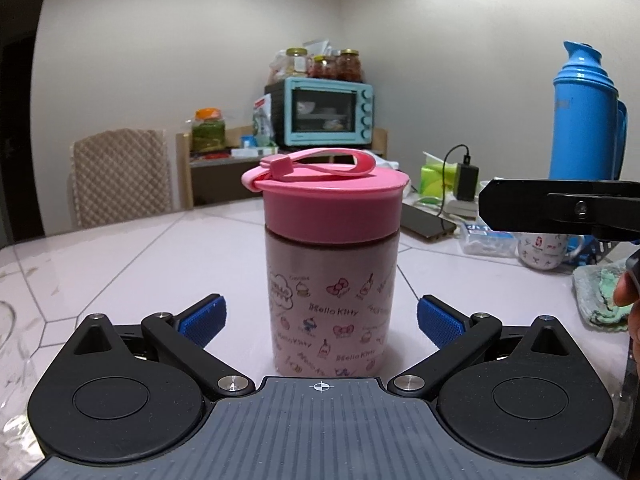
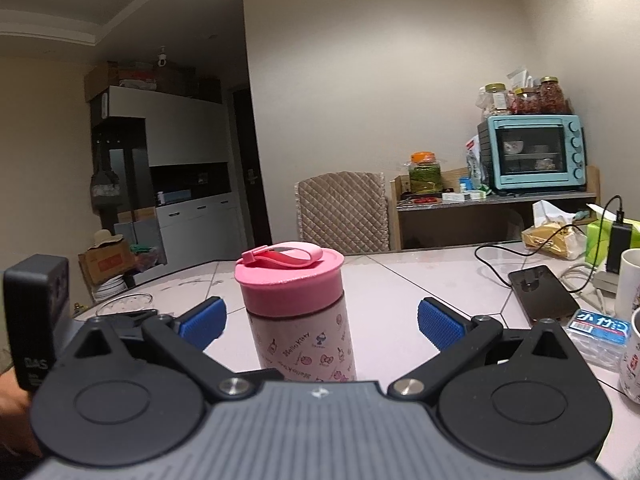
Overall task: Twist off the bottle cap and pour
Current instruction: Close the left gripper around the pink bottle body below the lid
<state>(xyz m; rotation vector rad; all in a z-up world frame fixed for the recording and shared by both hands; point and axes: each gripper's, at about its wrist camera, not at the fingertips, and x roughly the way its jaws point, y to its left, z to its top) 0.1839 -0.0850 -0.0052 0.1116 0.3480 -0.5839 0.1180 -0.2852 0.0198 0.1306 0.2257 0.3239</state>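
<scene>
Left gripper (image 1: 321, 320) spread wide around the capped pink bottle (image 1: 331, 280), seemingly not touching. Right gripper (image 2: 321, 322) equally wide, empty.

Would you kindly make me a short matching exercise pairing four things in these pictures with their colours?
Things:
1. bottle cap
2. toaster oven
3. thermos
4. phone

Colours:
A. black
B. bright blue
C. pink
D. pale turquoise

Pairs: 1-C, 2-D, 3-B, 4-A
</scene>
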